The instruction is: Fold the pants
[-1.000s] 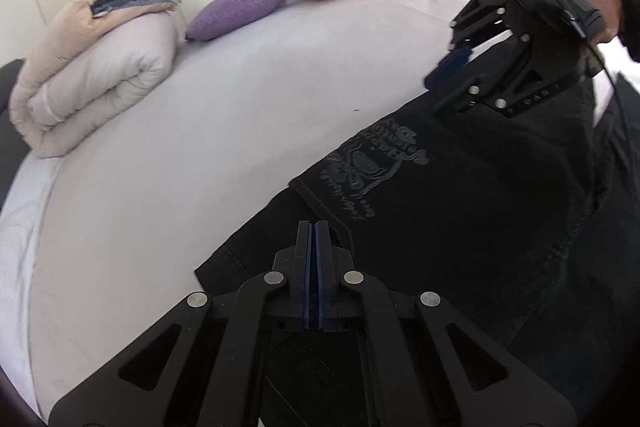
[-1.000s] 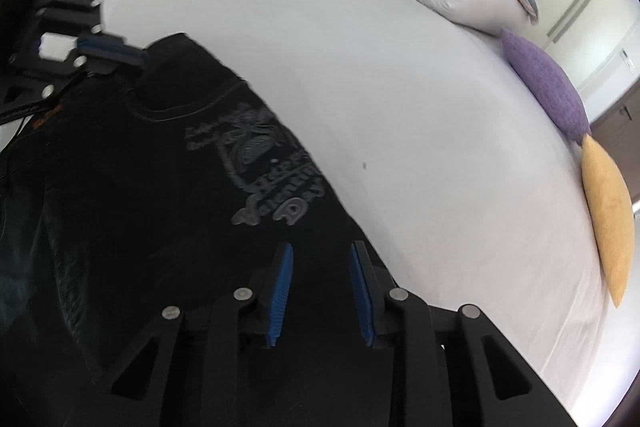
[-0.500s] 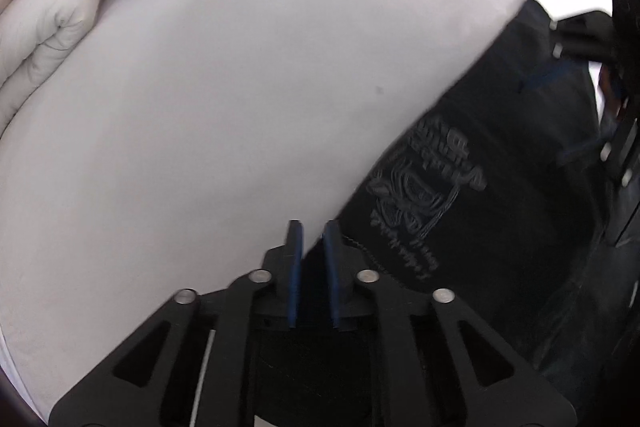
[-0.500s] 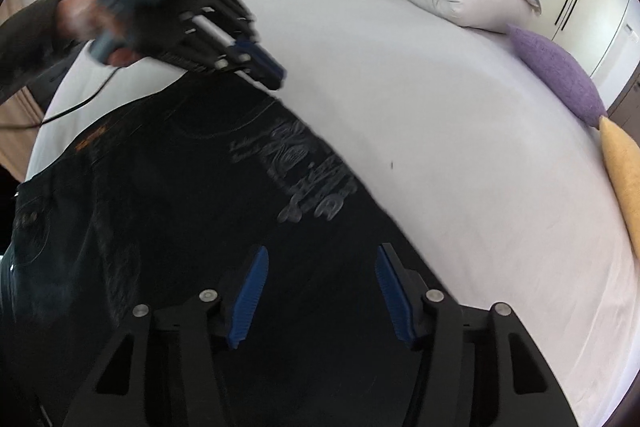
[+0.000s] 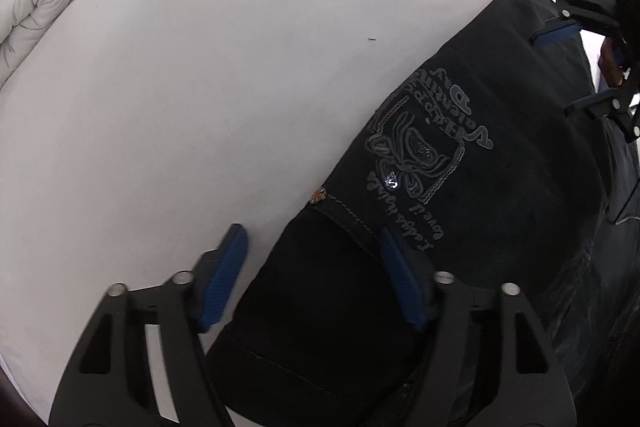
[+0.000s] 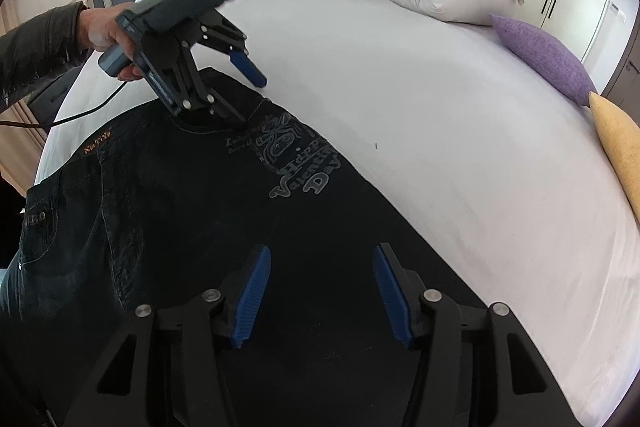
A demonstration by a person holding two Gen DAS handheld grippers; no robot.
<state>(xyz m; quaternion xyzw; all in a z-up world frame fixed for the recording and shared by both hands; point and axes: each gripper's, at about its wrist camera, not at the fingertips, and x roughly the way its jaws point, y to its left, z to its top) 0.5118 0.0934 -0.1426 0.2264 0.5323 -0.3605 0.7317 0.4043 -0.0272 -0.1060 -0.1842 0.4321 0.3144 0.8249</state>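
The pants (image 6: 180, 227) carry a grey print (image 6: 298, 163) reading "Valentine Day" (the smaller lines above it are too fine to read), close to their edge toward the middle of the bed. An orange tag (image 6: 97, 143) at the waistband bears lettering too small to make out.

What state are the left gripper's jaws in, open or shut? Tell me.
Open. The left gripper has its blue pads spread wide above the black jeans, one pad over the white bedsheet, nothing clamped between them.
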